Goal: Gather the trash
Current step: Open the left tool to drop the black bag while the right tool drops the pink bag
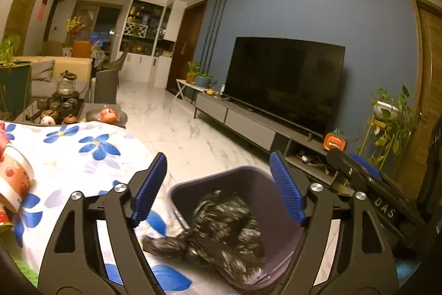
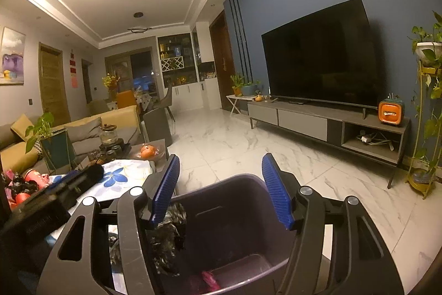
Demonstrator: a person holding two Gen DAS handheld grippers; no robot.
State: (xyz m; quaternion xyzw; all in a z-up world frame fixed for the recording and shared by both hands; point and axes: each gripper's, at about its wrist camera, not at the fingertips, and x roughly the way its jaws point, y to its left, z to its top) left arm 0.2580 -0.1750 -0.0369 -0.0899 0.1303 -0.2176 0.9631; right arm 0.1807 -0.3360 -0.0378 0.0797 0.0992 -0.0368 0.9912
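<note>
A purple trash bin (image 1: 257,184) stands on the floor against the table edge. A crumpled black plastic bag (image 1: 226,234) lies partly inside it, one tail draped over the near rim onto the cloth; it looks blurred. My left gripper (image 1: 218,192) hovers open above the bag and touches nothing. My right gripper (image 2: 221,192) is open over the bin (image 2: 234,226), with the black bag (image 2: 165,237) at the bin's left wall and a pink scrap (image 2: 210,279) on its bottom. A red-and-white paper cup (image 1: 13,179) lies on the floral tablecloth (image 1: 83,151).
Red wrappers (image 2: 22,184) are piled at the table's left end. A tea set (image 1: 60,104) and a fruit plate (image 1: 107,115) sit beyond the cloth. The TV stand (image 2: 331,126) lines the blue wall, a plant stand (image 2: 425,112) to its right, marble floor (image 2: 248,145) between.
</note>
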